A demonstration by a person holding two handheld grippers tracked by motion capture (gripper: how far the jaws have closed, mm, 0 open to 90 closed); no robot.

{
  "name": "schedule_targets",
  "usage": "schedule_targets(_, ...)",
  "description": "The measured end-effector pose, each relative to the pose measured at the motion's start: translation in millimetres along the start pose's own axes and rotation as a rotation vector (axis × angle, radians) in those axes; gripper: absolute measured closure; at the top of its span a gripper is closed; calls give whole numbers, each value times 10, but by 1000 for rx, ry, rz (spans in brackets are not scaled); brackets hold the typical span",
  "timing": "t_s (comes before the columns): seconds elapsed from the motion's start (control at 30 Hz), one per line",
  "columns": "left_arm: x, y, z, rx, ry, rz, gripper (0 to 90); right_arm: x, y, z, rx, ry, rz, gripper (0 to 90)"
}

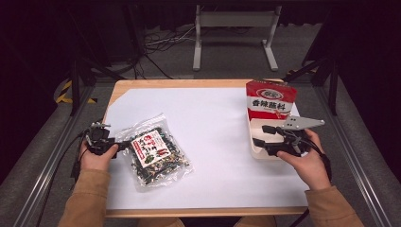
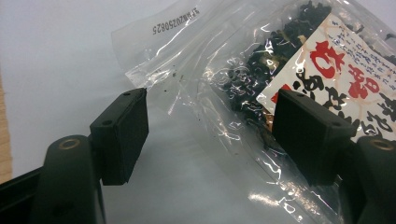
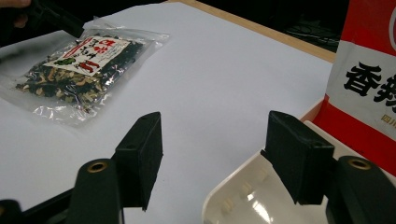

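I see the wooden table (image 1: 119, 87) covered by a large white sheet (image 1: 208, 137), which takes up most of the top. On the left part of the sheet lies a clear packet of dark dried food (image 1: 153, 152) with a red and white label, flat and turned at an angle. At the right edge a white tray (image 1: 257, 152) sits with a red and white pouch (image 1: 270, 100) standing upright at its far end.

My left gripper (image 1: 115, 147) is at the packet's near-left corner, jaws wide apart; in the left gripper view the packet (image 2: 261, 88) reaches in between them, its clear edge by the left jaw and its label behind the right one, nothing clamped.

My right gripper (image 1: 261, 135) hovers over the tray's left rim, also spread wide and holding nothing. In the right gripper view the tray's rim (image 3: 233, 179) sits between the jaws, the pouch (image 3: 369, 84) just right.
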State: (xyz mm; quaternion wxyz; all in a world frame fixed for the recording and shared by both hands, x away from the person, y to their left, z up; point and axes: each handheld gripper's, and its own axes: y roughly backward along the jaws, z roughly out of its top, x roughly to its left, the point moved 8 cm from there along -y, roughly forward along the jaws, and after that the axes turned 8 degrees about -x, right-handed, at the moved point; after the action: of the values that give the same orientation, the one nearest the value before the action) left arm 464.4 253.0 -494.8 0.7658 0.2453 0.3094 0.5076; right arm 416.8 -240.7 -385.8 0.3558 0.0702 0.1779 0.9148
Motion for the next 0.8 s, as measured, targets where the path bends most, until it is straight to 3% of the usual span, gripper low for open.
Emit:
schedule_targets(0.07,-10,-35,-30,25,11,0,275,-2,-2,-3,0,0,-1,369)
schedule_targets(0.47,-39,-64,-44,32,18,0,278,2,-11,-22,6,-1,0,363)
schedule_targets(0.5,-48,-59,-51,33,41,5,292,4,-17,-27,7,-3,1,363)
schedule_targets(0.57,-48,-51,-56,38,51,9,295,5,-19,-28,6,-2,2,363)
schedule_targets(0.8,-43,-16,-87,28,52,23,282,7,-22,-40,7,-5,5,363)
